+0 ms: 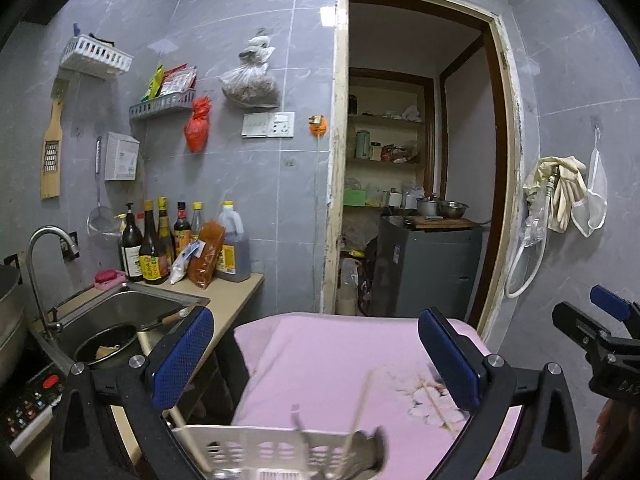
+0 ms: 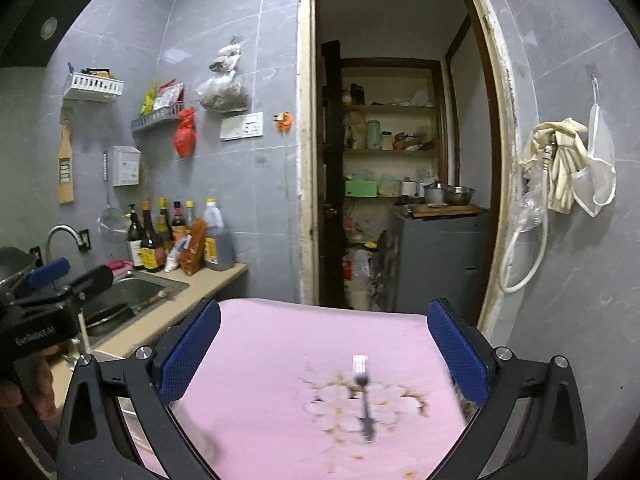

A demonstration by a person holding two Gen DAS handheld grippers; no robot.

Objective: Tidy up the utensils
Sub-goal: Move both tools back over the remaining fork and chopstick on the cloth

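On pink cloth (image 2: 260,360), fork (image 2: 365,404) lengthwise, tines away.

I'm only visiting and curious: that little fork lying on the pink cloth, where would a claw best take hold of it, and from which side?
Probably around the handle, near its middle, coming down from above. The fork lies flat on the pink cloth, its handle running toward the camera, so the open right claw could close across the thin handle from either side. It looks blurred, so finer detail is unclear.
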